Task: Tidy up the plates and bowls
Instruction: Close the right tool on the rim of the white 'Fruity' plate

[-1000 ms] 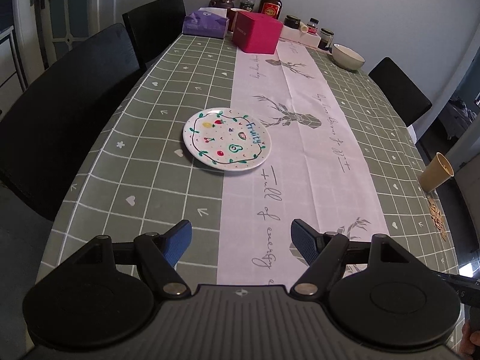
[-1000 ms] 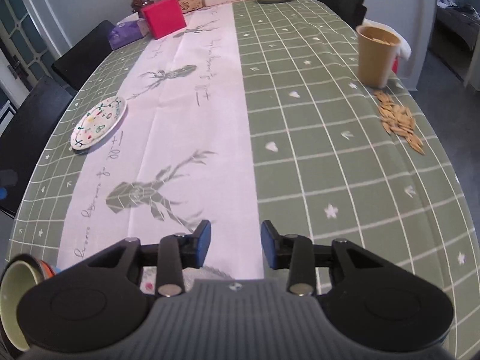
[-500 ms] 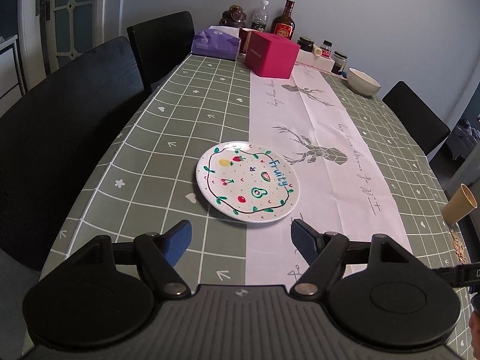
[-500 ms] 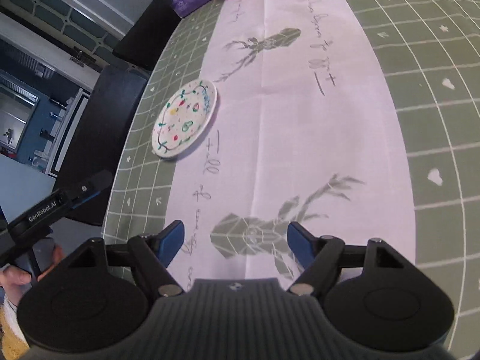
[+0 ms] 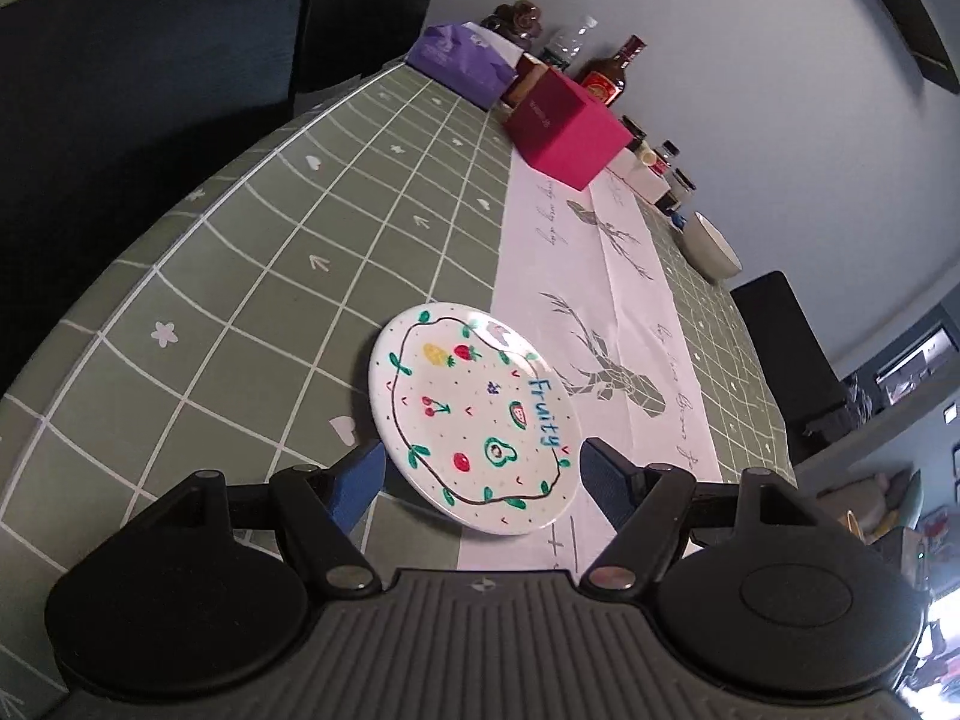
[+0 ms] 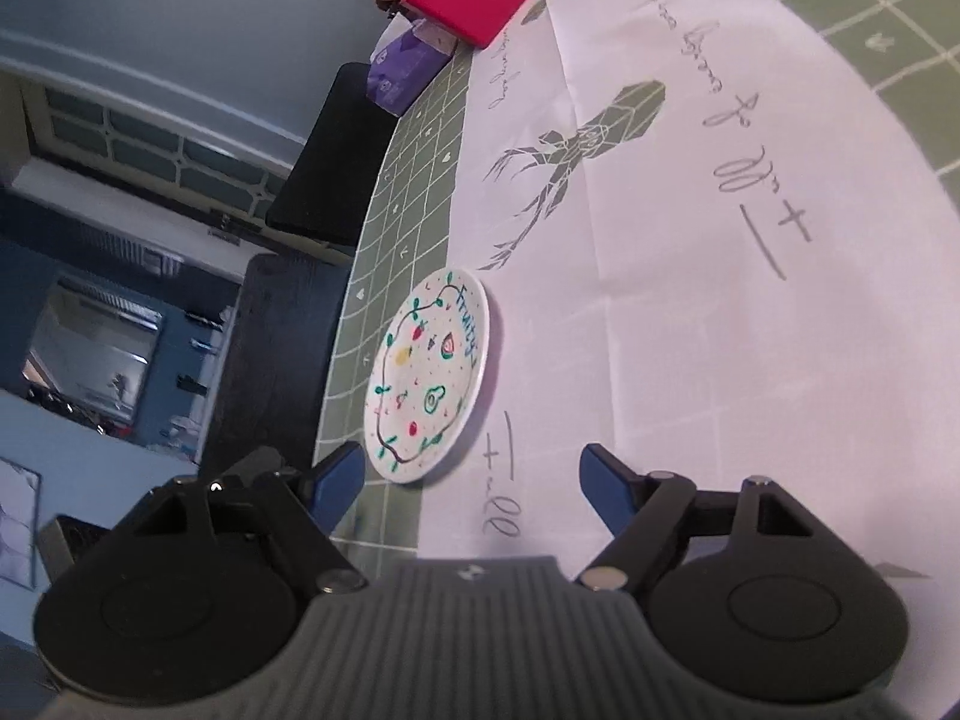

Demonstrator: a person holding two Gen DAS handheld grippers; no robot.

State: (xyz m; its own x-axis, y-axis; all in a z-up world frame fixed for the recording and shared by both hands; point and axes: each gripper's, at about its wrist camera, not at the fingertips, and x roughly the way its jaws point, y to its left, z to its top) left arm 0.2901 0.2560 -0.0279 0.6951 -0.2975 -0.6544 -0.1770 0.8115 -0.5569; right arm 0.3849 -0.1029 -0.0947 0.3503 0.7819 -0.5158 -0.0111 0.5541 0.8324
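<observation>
A white plate [image 5: 474, 414] painted with fruit and the word "Fruity" lies flat where the green checked cloth meets the white runner. My left gripper [image 5: 480, 468] is open low over the table, and the plate's near part shows between its blue pads without touching them. My right gripper [image 6: 471, 468] comes in from the plate's other side with its jaws opening. Nothing is gripped, and the plate [image 6: 429, 378] lies just ahead, close to its left finger [image 6: 342, 474]. A white bowl [image 5: 711, 249] stands far down the table on the right.
A pink box [image 5: 564, 132], a purple tissue pack [image 5: 462, 57], a bottle [image 5: 606, 75] and small jars crowd the table's far end. Dark chairs [image 5: 150, 90] line the left edge, and another chair [image 5: 780, 348] stands on the right. The table edge [image 6: 336, 396] runs close beside the plate.
Both grippers have come down and closer to the plate, each rolling as it moved. The right jaws have widened from narrow to wide. The plate has stayed in place.
</observation>
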